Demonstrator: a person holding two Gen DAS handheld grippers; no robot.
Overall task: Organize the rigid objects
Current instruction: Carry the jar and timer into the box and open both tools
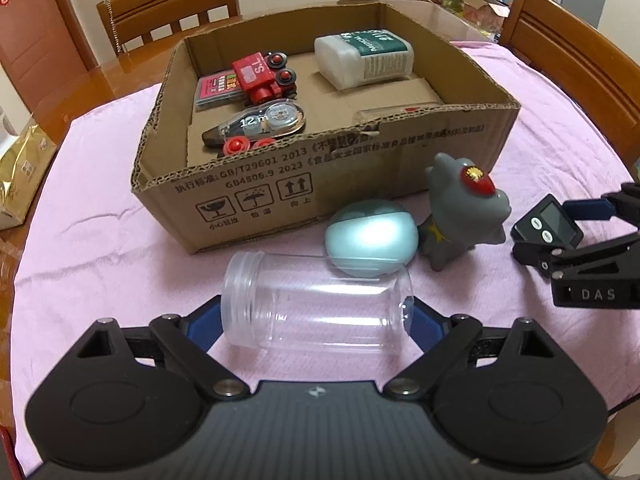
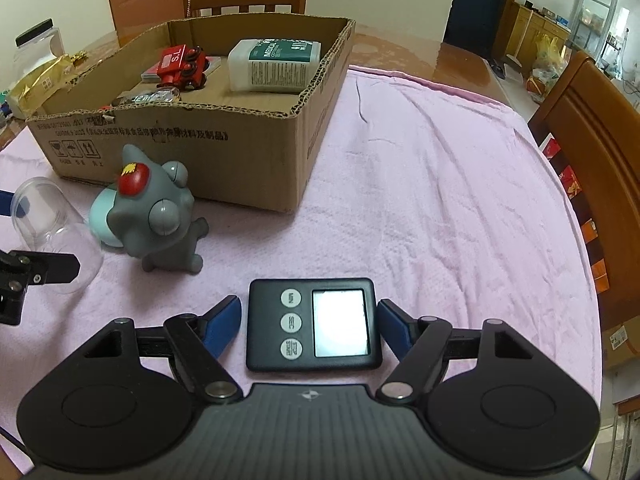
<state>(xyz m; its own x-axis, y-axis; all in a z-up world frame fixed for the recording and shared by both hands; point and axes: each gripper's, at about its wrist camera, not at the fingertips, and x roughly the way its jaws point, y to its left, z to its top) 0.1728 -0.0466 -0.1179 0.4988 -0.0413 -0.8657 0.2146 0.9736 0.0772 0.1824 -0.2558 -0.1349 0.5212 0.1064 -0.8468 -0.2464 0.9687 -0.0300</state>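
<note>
A clear plastic jar [image 1: 316, 306] lies on its side on the pink cloth between the fingers of my left gripper [image 1: 316, 322]; the jaws stand wide, one finger at each end of the jar. A black digital timer [image 2: 314, 324] lies flat between the blue fingertips of my right gripper [image 2: 310, 322], with small gaps on both sides. Beside them stand a grey toy figure [image 1: 466, 216] and a teal ball [image 1: 370, 236]. The cardboard box [image 1: 400, 152] holds a red toy train [image 1: 262, 76], a white bottle [image 1: 362, 60], a correction tape [image 1: 256, 122] and a pink case [image 1: 216, 90].
Wooden chairs [image 1: 168, 4] stand around the table. A gold packet [image 1: 24, 164] lies at the left edge. A chair [image 2: 592, 128] and stacked boxes sit off the table's right edge. A clear container with a black lid [image 2: 38, 46] stands far left.
</note>
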